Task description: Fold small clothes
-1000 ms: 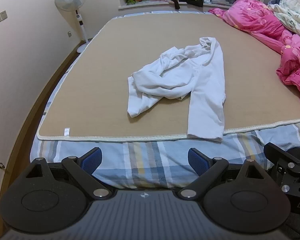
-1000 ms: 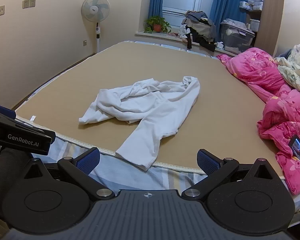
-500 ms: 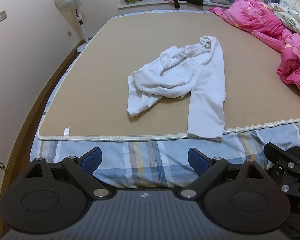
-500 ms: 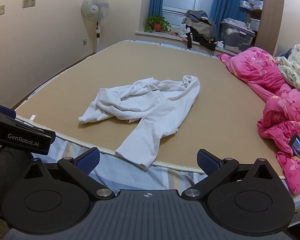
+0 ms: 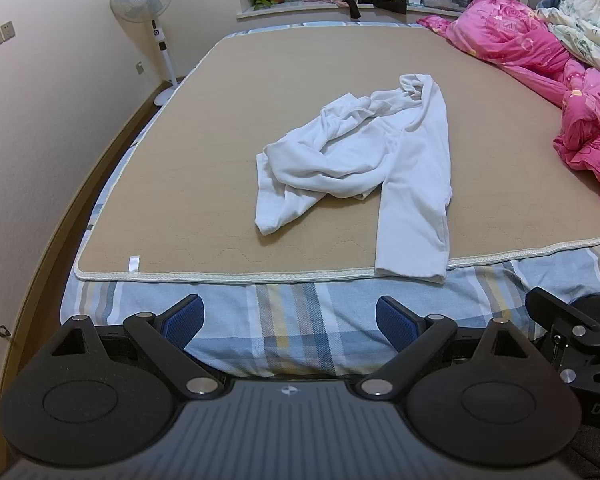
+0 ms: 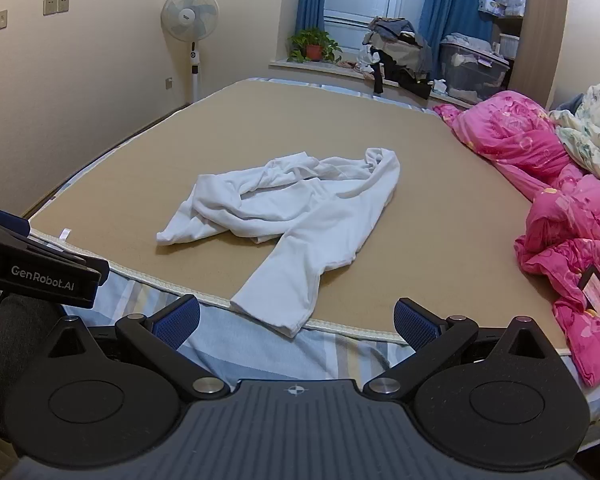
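A crumpled pair of small white trousers [image 5: 372,160] [image 6: 300,216] lies on the tan mat [image 5: 204,184] [image 6: 440,240] covering the bed. One leg stretches flat toward the near edge, its cuff overhanging the mat's white trim; the other leg is bunched and twisted to the left. My left gripper [image 5: 290,320] is open and empty, held back over the striped sheet short of the mat. My right gripper [image 6: 296,322] is also open and empty, just before the overhanging cuff. The left gripper's body [image 6: 40,272] shows at the left edge of the right wrist view.
Pink quilts [image 5: 580,96] [image 6: 572,216] pile along the right side of the bed. A standing fan [image 6: 190,16] is by the left wall. A windowsill at the back holds a potted plant [image 6: 312,46] and heaped clothes [image 6: 400,56]. A striped sheet [image 5: 300,312] borders the mat.
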Demonstrator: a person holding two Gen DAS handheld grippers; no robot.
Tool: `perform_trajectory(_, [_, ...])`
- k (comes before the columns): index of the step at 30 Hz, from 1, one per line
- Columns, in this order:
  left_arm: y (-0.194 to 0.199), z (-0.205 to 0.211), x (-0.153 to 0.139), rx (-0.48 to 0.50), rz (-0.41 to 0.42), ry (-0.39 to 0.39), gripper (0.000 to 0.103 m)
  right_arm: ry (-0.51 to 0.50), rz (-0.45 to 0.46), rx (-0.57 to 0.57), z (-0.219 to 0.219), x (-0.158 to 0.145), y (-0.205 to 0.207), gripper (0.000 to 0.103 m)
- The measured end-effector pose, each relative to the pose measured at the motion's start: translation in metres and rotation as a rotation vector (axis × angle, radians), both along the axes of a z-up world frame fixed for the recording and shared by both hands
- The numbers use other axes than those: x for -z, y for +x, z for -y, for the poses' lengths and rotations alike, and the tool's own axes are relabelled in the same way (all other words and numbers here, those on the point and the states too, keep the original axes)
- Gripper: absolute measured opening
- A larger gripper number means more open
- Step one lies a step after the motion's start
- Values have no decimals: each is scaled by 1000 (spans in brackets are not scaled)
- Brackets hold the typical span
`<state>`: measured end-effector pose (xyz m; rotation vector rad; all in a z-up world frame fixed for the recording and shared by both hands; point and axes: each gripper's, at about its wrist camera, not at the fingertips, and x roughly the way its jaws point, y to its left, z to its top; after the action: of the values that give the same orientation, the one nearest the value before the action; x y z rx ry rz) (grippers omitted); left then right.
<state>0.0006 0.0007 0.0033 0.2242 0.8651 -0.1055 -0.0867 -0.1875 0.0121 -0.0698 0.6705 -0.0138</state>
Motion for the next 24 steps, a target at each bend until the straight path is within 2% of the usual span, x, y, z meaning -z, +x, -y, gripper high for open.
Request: perform_trajectory(24, [0, 1, 3, 3, -11, 1, 95, 5, -19, 4, 2, 10, 2, 102])
